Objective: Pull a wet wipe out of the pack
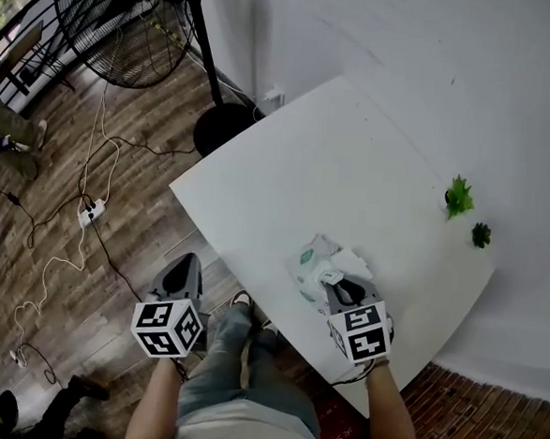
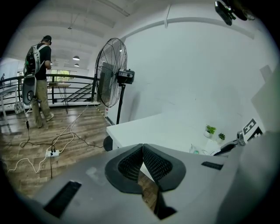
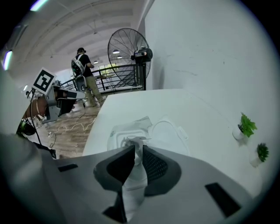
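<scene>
The wet wipe pack [image 1: 309, 263] lies near the front edge of the white table [image 1: 335, 162], its round lid [image 3: 168, 131] flipped open. My right gripper [image 1: 344, 286] sits right over the pack [image 3: 124, 133], shut on a white wipe [image 3: 134, 183]. The wipe runs from the pack's opening up between the pads. My left gripper [image 1: 189, 260] hangs off the table's left side, above the wooden floor. In the left gripper view its jaws [image 2: 142, 146] are pressed together with nothing between them.
Two small potted plants [image 1: 459, 196] [image 1: 481, 235] stand at the table's far right edge. A big standing fan [image 1: 120, 25] is behind the table's left corner. Cables and a power strip [image 1: 90, 212] lie on the floor. A person [image 2: 39, 78] stands by a railing.
</scene>
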Motion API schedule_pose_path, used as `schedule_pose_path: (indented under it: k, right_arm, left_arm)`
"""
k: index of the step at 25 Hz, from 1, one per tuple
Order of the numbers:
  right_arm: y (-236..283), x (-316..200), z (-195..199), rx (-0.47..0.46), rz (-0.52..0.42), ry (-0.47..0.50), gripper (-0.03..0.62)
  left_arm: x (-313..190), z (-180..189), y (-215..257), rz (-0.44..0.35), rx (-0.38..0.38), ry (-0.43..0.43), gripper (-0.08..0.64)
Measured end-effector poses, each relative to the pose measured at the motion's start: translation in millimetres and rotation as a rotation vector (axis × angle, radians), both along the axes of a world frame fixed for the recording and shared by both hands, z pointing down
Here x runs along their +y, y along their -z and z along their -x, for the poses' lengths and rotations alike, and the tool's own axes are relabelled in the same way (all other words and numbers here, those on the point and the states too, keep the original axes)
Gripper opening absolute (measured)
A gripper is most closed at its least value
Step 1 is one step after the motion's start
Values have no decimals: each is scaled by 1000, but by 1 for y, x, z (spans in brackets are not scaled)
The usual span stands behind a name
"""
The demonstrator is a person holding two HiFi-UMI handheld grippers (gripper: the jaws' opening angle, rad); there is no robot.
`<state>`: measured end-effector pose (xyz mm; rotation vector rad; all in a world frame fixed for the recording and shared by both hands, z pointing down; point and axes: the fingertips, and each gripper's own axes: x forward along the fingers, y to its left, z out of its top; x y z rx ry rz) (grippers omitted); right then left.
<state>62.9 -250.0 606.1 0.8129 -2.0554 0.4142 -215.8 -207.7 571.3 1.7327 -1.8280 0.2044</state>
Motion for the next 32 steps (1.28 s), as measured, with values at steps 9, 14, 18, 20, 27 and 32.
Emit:
schedule_pose_path:
  k: [9, 14, 18, 20, 27, 32]
  right_arm:
    - [-4, -1, -1, 13, 3, -23, 37]
    - [-3, -1, 0, 11, 0, -37, 29]
    - [-3, -1, -2, 16, -4, -56, 9]
    - [-3, -1, -3, 14, -5, -64, 5]
    - [-2, -2, -4, 4, 9, -85, 3]
    - [1, -2, -4, -3, 9, -96, 2]
  left_arm:
    - [2, 6, -3, 4, 0, 6, 12]
    - [1, 8, -1, 2, -1, 3, 12]
    - [-1, 8, 0, -1, -3, -3, 12]
    - [-3, 8, 0, -3, -7, -7, 12]
    - [-8, 8, 6, -7, -15, -18, 12]
    - [-11, 7, 10, -15, -21, -33, 12]
